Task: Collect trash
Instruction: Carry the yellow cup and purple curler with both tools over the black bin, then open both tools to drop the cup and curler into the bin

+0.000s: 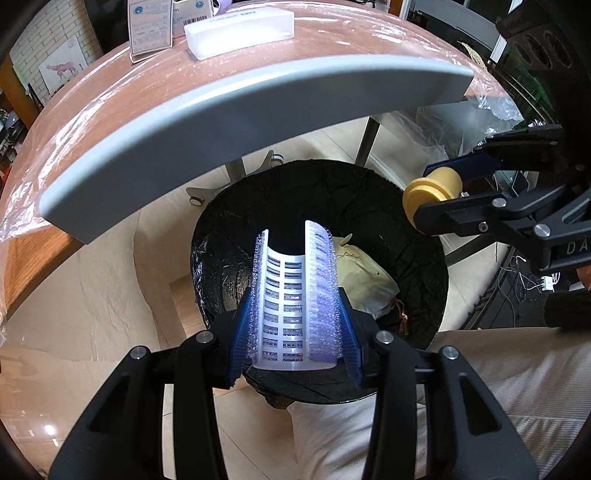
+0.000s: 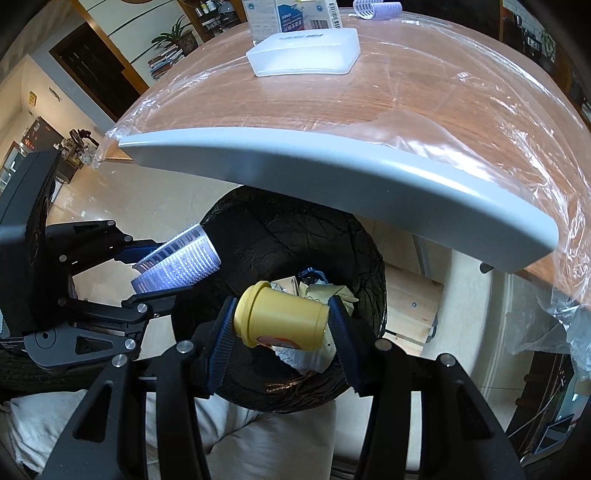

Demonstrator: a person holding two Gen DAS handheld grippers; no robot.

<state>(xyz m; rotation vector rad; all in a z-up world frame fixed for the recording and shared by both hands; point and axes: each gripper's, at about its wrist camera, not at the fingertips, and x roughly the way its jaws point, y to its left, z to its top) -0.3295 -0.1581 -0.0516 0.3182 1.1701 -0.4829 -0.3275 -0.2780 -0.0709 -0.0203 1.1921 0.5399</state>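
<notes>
Claws over the black-lined round trash bin (image 2: 295, 229), both loaded! The left claw (image 1: 293, 310) pinches a white-and-purple bristly plastic hair roller (image 1: 293, 295) by its sides; the right claw (image 2: 282, 321) clamps a small yellow plastic lidded jar (image 2: 280, 319) end to end. Both look light and stiff, and the smooth jar may slip. Crumpled paper (image 2: 325, 291) sits in the bin. The grey-edged wooden tabletop (image 2: 332, 166) overhangs the bin's far side, carrying a white plastic box (image 2: 306, 51) and another roller (image 2: 376, 7).

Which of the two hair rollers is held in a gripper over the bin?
The flattened white-and-purple hair roller in the left gripper, above the black-lined bin; the other roller rests at the table's far edge.
</notes>
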